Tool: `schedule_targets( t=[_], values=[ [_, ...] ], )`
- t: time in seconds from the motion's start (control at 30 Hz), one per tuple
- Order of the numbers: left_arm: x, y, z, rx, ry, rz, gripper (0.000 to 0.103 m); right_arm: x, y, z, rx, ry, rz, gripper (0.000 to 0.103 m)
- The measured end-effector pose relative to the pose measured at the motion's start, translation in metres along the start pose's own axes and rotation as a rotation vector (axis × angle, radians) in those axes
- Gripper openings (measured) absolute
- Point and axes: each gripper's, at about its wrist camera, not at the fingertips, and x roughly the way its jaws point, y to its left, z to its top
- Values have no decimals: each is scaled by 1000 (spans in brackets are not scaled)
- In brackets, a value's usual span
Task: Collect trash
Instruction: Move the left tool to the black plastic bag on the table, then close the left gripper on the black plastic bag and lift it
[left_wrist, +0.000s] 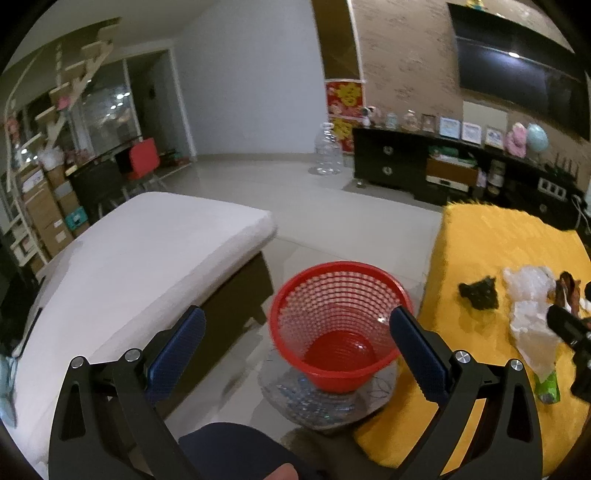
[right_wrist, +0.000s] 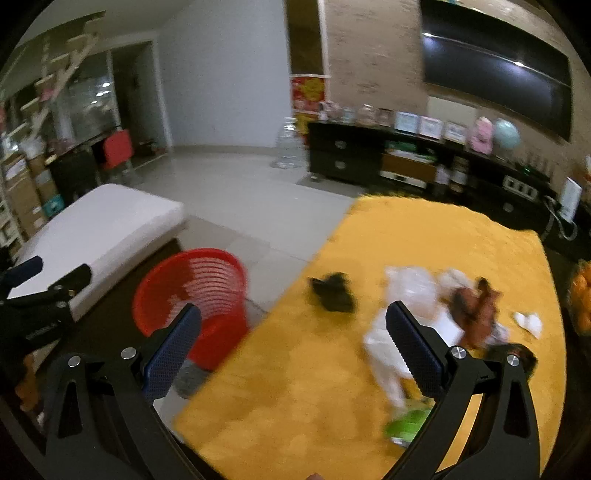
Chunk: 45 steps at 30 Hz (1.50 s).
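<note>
Right of the red basket (right_wrist: 192, 291), trash (right_wrist: 410, 295) lay scattered on the yellow rug (right_wrist: 295, 369), nearer the right gripper (right_wrist: 293, 347); both it and the left gripper (left_wrist: 297, 339) gaped wide, gripping nothing.

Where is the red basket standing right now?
The red basket stands empty on the floor between the white mattress and the yellow rug, at the rug's left edge; the left wrist view centres it between the open left gripper.
</note>
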Motion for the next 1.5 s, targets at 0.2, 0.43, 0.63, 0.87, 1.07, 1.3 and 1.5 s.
schedule_targets(
  t=[0.2, 0.43, 0.63, 0.87, 1.07, 1.3, 1.5],
  values=[
    [10, -38, 3, 63, 1, -65, 97, -9, -59, -13, 43, -4, -126, 97],
    [29, -90, 7, 158, 12, -152, 97, -15, -112, -22, 90, -6, -213, 97],
    [57, -133, 21, 233, 42, -244, 97, -12, -151, -25, 150, 0, -267, 97],
    [102, -194, 29, 345, 106, -342, 97, -4, -181, -26, 191, 7, -302, 97],
    [143, -230, 26, 377, 175, -396, 95, 8, -215, -42, 277, 35, -328, 97],
    [174, -252, 14, 401, 232, -437, 68, 19, -250, -53, 345, 57, -368, 97],
    [188, -258, -3, 415, 256, -460, 45, 19, -273, -60, 407, 67, -374, 97]
  ],
)
